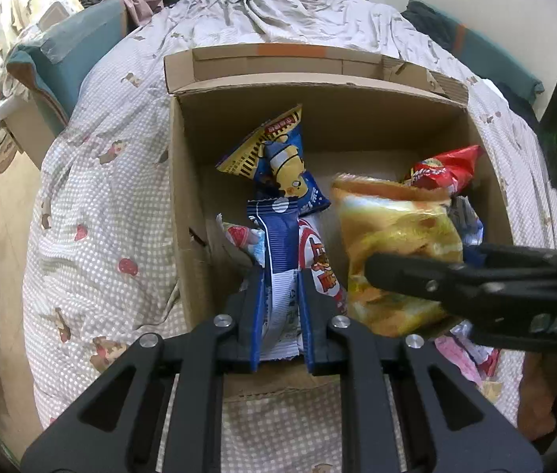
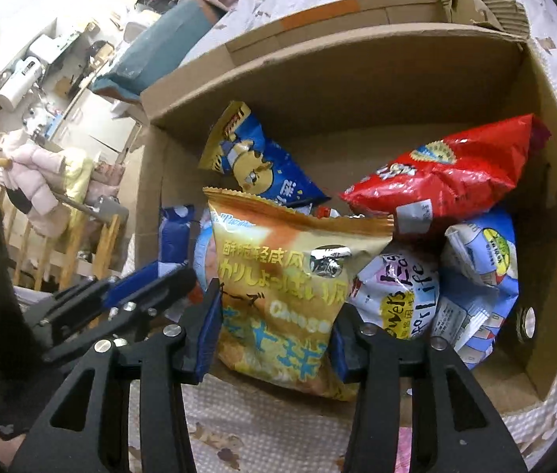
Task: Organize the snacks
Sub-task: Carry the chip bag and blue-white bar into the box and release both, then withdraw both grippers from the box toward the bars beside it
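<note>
Nearest the lens in the left wrist view, the left gripper (image 1: 280,276) is pressed together on a blue-and-white snack packet (image 1: 278,252), which stands upright between the blue pads at the lower centre of the frame, its crimped lower edge showing below them. Its print is too small to read. To the right of it, a red-and-white packet (image 1: 324,272) shows large Chinese characters.

In the right wrist view, the right gripper (image 2: 274,315) stands half spread around a yellow cheese snack bag (image 2: 290,287) at the lower centre; whether the pads press on it cannot be told. The bag reads "Cheese" amid Japanese and Chinese script.

Both bags sit at the near edge of the open cardboard box (image 2: 357,75), which rests on a dotted quilt (image 1: 109,213). Inside the box, upper centre, lies a blue-and-yellow bag with a cartoon face (image 2: 255,161); upper right, a red bag (image 2: 460,169); right, a pale packet reading "For Life" (image 2: 400,295) beside a light blue packet (image 2: 483,276).
</note>
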